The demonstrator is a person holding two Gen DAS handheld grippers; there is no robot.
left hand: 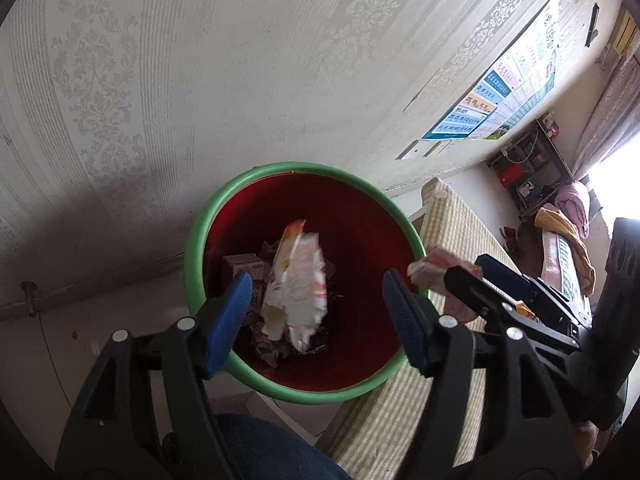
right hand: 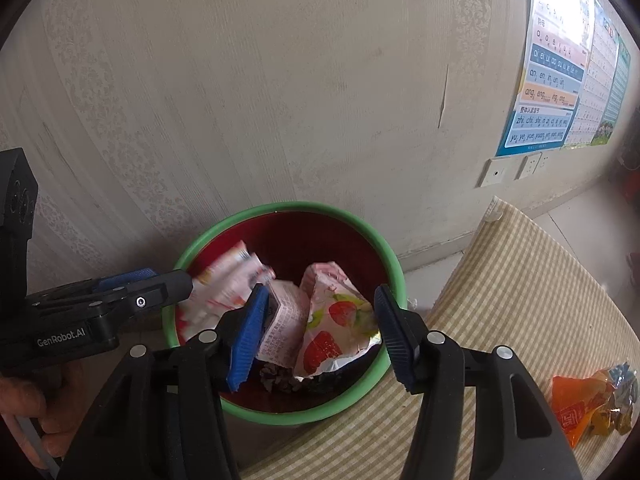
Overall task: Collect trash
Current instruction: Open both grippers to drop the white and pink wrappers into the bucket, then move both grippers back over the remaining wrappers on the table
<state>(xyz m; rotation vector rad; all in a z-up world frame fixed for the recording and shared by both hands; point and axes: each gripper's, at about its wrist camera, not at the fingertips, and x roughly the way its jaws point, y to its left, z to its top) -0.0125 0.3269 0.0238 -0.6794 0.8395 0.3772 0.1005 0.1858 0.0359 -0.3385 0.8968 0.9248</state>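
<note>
A round bin with a green rim and dark red inside (left hand: 306, 248) stands on the floor against the pale patterned wallpaper (left hand: 160, 80), and both claws hang over its mouth. The left gripper (left hand: 316, 300) has its blue-padded jaws spread apart with nothing pressed between them — a crumpled white wrapper with orange and red print (left hand: 298, 280) shows in the gap, blurred, clear of both pads and inside the bin's mouth. Beneath it, on the bin's floor, lie a small pinkish carton (left hand: 244, 266) and dark scraps. The right gripper (right hand: 320, 332) is likewise parted; its left pad sits against or just in front of a pink printed carton (right hand: 284, 320), though whether it truly touches cannot be told, and the right pad stands free. Beside that carton, within the bin, leans a pink packet printed with strawberries (right hand: 336, 320). Just right of the bin runs a surface covered in yellow-green checked cloth (right hand: 520, 300), touching or nearly touching the rim, and farther along it — well away from the bin — lies an orange plastic wrapper (right hand: 580, 404). On the wall to the bin's upper right hangs a colourful lettered chart (right hand: 556, 80).
</note>
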